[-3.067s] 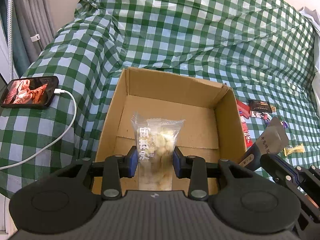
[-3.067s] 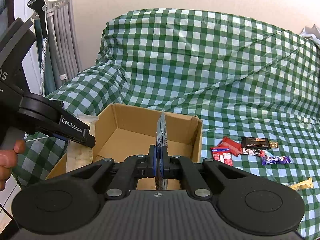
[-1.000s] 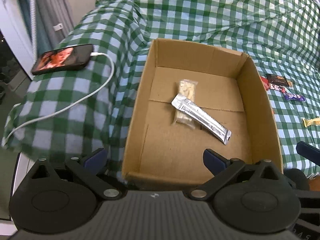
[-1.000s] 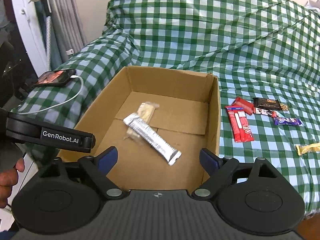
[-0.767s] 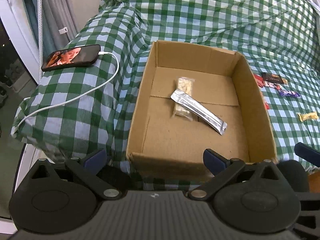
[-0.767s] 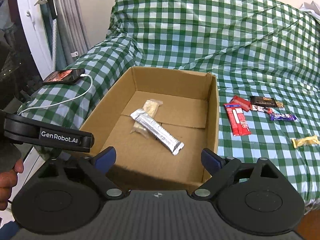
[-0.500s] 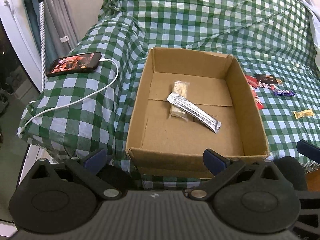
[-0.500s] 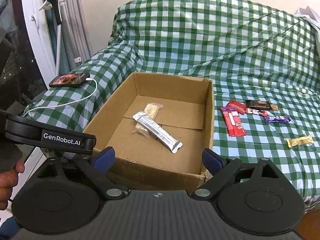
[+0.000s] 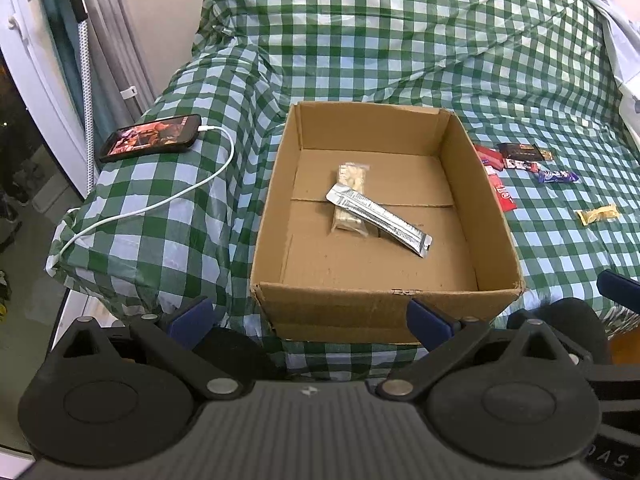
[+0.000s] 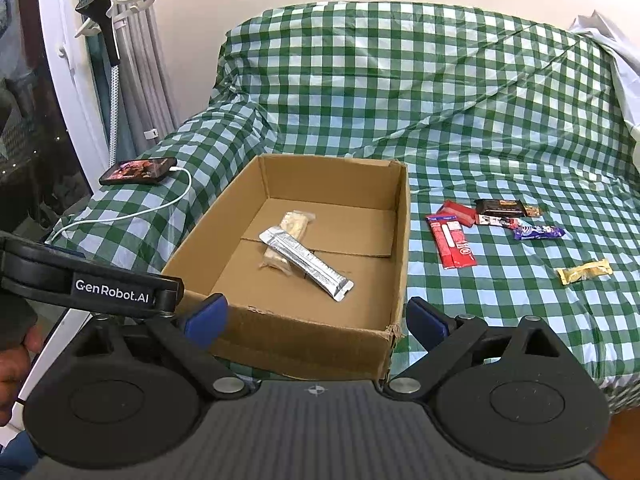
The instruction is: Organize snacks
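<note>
Both grippers, left (image 9: 308, 316) and right (image 10: 316, 316), pulled back, fingers wide, now empty. Inside cardboard box (image 10: 280, 332): silver stick pack (image 10: 306, 263) newly dropped across clear nut packet (image 10: 289, 238). Beyond, 6 snacks (image 10: 452, 240) awaiting pickup on checkered bed.

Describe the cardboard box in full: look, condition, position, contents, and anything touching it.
The cardboard box is a plain brown, open-topped rectangular carton with upright walls and a seam across its floor. Its near rim is slightly torn at the right corner. It sits on the green checked cover, near the front edge. Inside lie two snacks: a clear packet and a silver packet resting diagonally across it. Both open grippers are short of the box, not touching it.
</note>
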A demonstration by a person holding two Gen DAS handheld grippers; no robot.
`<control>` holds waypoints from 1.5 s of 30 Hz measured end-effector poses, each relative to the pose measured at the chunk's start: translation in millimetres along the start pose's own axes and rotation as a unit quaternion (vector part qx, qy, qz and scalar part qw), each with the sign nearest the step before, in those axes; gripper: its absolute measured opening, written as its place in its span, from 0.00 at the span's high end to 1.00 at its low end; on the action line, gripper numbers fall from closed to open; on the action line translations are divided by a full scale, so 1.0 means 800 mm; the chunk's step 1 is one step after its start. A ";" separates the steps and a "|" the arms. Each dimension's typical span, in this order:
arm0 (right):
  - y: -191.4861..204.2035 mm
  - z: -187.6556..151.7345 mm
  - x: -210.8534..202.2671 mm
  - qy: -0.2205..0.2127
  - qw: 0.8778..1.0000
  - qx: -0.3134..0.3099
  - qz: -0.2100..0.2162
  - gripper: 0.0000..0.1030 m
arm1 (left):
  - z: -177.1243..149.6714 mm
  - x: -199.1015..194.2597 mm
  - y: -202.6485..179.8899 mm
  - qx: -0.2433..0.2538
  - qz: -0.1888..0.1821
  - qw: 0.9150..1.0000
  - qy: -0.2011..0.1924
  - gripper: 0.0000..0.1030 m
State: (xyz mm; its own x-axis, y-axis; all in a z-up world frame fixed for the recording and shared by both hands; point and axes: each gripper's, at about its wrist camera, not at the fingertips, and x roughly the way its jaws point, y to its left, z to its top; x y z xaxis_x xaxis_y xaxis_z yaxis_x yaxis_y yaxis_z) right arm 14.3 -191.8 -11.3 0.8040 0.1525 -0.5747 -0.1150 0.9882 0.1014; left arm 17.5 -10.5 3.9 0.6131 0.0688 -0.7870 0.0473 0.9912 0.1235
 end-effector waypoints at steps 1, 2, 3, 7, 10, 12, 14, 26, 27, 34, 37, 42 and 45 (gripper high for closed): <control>0.000 0.000 -0.001 -0.001 1.000 -0.001 0.000 0.07 | 0.000 -0.001 0.000 -0.001 0.000 1.000 -0.001 0.00; 0.001 0.000 -0.001 -0.001 1.000 -0.002 0.000 0.07 | 0.000 -0.001 0.000 -0.001 0.000 1.000 -0.001 0.00; 0.001 0.000 -0.002 -0.002 1.000 -0.003 0.000 0.07 | 0.000 -0.001 0.000 -0.001 0.000 1.000 0.000 0.00; 0.001 0.000 -0.002 -0.001 1.000 -0.002 0.000 0.07 | 0.000 -0.001 -0.001 0.002 0.000 1.000 -0.001 0.00; 0.000 -0.001 -0.003 0.000 1.000 -0.002 0.000 0.07 | 0.000 -0.001 -0.001 0.003 0.000 1.000 -0.001 0.00; -0.001 -0.001 -0.003 0.000 1.000 -0.002 0.000 0.06 | 0.000 -0.001 -0.001 0.002 0.000 1.000 0.001 0.00; 0.000 -0.001 -0.003 0.000 1.000 -0.002 0.000 0.06 | -0.001 -0.001 -0.001 0.002 0.000 1.000 0.002 0.00; -0.002 -0.004 0.000 0.003 1.000 0.000 0.000 0.06 | -0.001 0.003 -0.001 0.005 -0.001 1.000 0.006 0.00; -0.003 -0.004 -0.001 0.003 1.000 0.000 0.000 0.06 | -0.001 0.004 -0.001 0.005 -0.001 1.000 0.007 0.00; -0.004 -0.010 0.006 0.013 1.000 0.005 -0.001 0.05 | -0.002 0.008 -0.001 0.002 -0.004 1.000 0.016 0.00; -0.003 -0.010 0.008 0.018 1.000 0.008 -0.003 0.04 | -0.003 0.011 -0.001 0.002 -0.005 1.000 0.022 0.00; -0.004 -0.012 0.011 0.029 0.999 0.011 -0.005 0.04 | -0.004 0.016 -0.002 -0.001 -0.008 0.999 0.031 0.00; -0.005 -0.011 0.013 0.034 0.999 0.013 -0.007 0.04 | -0.005 0.017 -0.003 -0.001 -0.009 0.999 0.032 0.00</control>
State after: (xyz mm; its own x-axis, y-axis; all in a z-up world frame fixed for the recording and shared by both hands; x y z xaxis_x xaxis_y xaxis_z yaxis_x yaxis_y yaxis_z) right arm 18.3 -194.1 -24.6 0.7632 0.1410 -0.6306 -0.0891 0.9895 0.1134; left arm 22.9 -11.2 -9.4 0.5610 0.0586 -0.8258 0.0558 0.9926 0.1083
